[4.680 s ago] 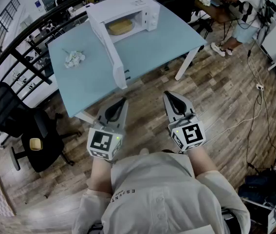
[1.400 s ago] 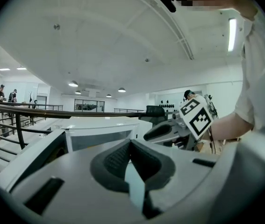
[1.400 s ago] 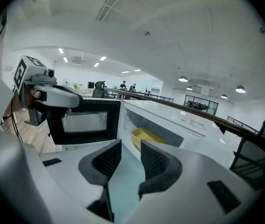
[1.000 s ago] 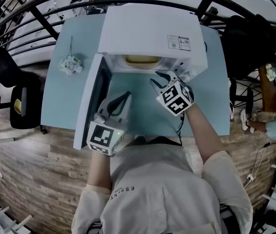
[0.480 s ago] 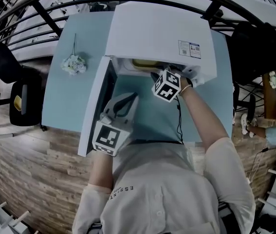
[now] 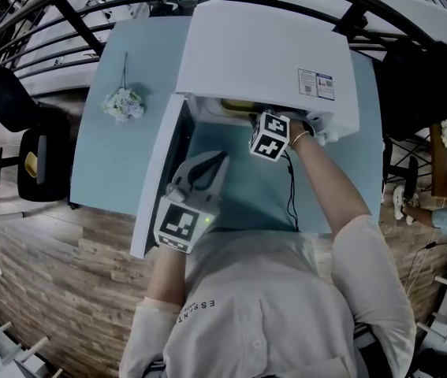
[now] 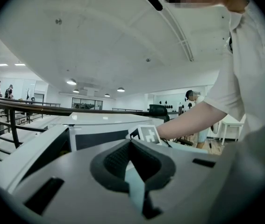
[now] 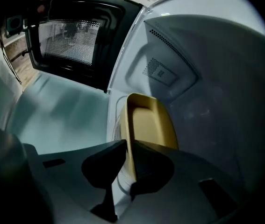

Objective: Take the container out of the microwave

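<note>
1. The microwave [image 6: 262, 53], a white box, is sitting on a pale blue table [image 6: 105, 156].
2. Its door [image 6: 158, 172] is hanging wide open at the left side, showing its dark frame and dotted mesh window.
3. The container [image 8: 151, 125], a shallow yellowish tub with rounded corners, is lying open side up inside the microwave, close to the front opening.
4. Its near wall is standing between the jaws of the right gripper [image 8: 126, 146], which are closing on it, pads touching the rim.
</note>
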The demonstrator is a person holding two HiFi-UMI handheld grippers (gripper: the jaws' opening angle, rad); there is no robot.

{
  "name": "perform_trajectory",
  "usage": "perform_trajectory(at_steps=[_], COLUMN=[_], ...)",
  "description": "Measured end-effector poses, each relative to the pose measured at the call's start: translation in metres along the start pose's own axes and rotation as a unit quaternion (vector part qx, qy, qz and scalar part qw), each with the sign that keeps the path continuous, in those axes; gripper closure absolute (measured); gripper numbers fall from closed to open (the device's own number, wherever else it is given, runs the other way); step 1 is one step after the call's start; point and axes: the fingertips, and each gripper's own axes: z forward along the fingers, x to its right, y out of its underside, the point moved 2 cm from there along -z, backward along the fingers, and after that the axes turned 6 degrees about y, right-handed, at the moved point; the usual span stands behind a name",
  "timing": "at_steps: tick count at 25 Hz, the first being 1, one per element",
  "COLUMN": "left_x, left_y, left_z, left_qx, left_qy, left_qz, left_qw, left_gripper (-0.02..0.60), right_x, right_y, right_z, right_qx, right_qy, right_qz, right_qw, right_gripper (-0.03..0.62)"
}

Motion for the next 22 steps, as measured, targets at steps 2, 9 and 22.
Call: perform_trajectory(at_steps=[2,9,22], left_x=[-0.001,0.002,0.048], left_y=[0.001,-0.001,-0.007], left_z=[-0.001,-0.002,-0.024], left_qx=[-0.001,-0.002,-0.007], left_qy=[-0.001,-0.009,-0.026], left_qz=[-0.001,-0.003,0.007], left_qw=[1.0,1.0,0.9996], left_gripper=[0.588,0.588,0.588], right_x=[0.001,-0.002,-0.037], right_y=[-0.001,-0.003,0.001], right_z=[0.0,-0.013,-0.083], right_qx=[0.002,0.025,0.081], right_qy=[0.003,-0.001,-0.001], right_qz=[-0.009,-0.007,0.026], right_qw=[1.0,1.0,0.996], right_gripper=[0.545,0.56,0.562])
